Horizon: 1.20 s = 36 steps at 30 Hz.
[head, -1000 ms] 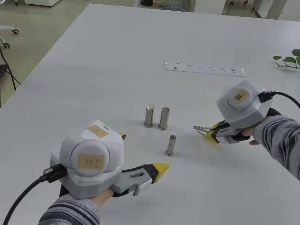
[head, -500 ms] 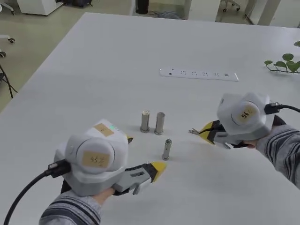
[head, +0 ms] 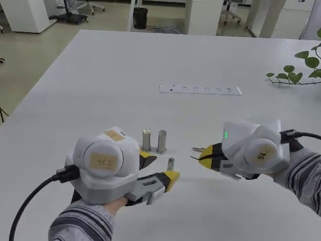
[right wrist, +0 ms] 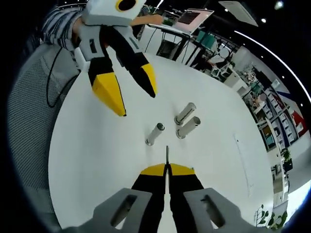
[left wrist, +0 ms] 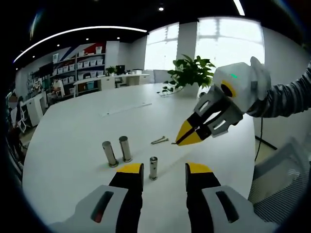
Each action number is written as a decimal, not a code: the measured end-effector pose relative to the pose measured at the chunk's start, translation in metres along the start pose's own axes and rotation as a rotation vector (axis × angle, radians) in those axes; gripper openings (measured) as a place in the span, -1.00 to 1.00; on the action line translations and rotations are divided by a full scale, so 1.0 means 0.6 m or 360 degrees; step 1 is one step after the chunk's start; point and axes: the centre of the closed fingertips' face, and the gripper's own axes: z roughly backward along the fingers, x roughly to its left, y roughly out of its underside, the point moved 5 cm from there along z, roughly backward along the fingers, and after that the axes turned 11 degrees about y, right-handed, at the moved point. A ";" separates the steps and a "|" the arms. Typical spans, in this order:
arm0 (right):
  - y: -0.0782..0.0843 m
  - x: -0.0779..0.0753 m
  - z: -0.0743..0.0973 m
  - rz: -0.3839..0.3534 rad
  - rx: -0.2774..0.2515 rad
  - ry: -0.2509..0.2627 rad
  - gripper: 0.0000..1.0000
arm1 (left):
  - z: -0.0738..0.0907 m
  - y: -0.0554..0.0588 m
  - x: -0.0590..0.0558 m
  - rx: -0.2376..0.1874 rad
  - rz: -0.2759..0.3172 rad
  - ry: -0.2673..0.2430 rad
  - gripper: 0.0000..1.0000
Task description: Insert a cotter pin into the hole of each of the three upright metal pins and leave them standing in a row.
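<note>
A: left gripper [left wrist: 164, 170]?
B: jaws apart, empty; short metal pin [left wrist: 153, 167] upright just ahead of the tips, two taller pins [head: 162, 141] upright behind it
A: right gripper [right wrist: 166, 167]?
B: clamped on a cotter pin [right wrist: 166, 153], tip near the short pin, apart

The left gripper [left wrist: 164, 169] has its yellow-tipped jaws spread apart. A short metal pin [left wrist: 153, 168] stands upright on the white table [left wrist: 73, 126] between the tips. Two taller metal pins [left wrist: 126, 148] stand side by side beyond it. The right gripper [left wrist: 183, 139] enters from the right, jaws pressed together on a cotter pin [left wrist: 173, 143], near loose cotter pins [left wrist: 159, 140].
</note>
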 end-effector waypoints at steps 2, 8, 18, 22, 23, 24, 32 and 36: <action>-0.008 0.008 0.005 0.0031 -0.0022 -0.0002 -1.00 | -0.001 0.000 -0.003 0.0005 -0.0001 0.0007 -0.41; -0.029 0.030 0.014 0.0127 -0.0086 -0.0023 -1.00 | -0.007 -0.003 -0.015 -0.0021 0.0056 0.0073 -0.55; -0.048 0.054 0.021 0.0183 -0.0139 -0.0031 -1.00 | -0.010 -0.001 -0.026 -0.0051 0.0150 0.0127 -0.80; -0.054 0.064 0.026 0.0195 -0.0182 -0.0047 -1.00 | -0.012 0.001 -0.030 -0.0063 0.0186 0.0149 -0.84; -0.055 0.066 0.028 0.0195 -0.0190 -0.0049 -1.00 | -0.012 0.001 -0.031 -0.0062 0.0188 0.0153 -0.85; -0.056 0.067 0.028 0.0194 -0.0195 -0.0049 -1.00 | -0.013 0.003 -0.033 -0.0057 0.0198 0.0163 -0.86; -0.060 0.066 0.034 0.0202 -0.0213 -0.0036 -1.00 | -0.017 0.005 -0.040 -0.0073 0.0256 0.0200 -0.91; -0.065 0.065 0.037 0.0193 -0.0230 -0.0031 -1.00 | -0.018 0.007 -0.041 -0.0069 0.0265 0.0203 -0.92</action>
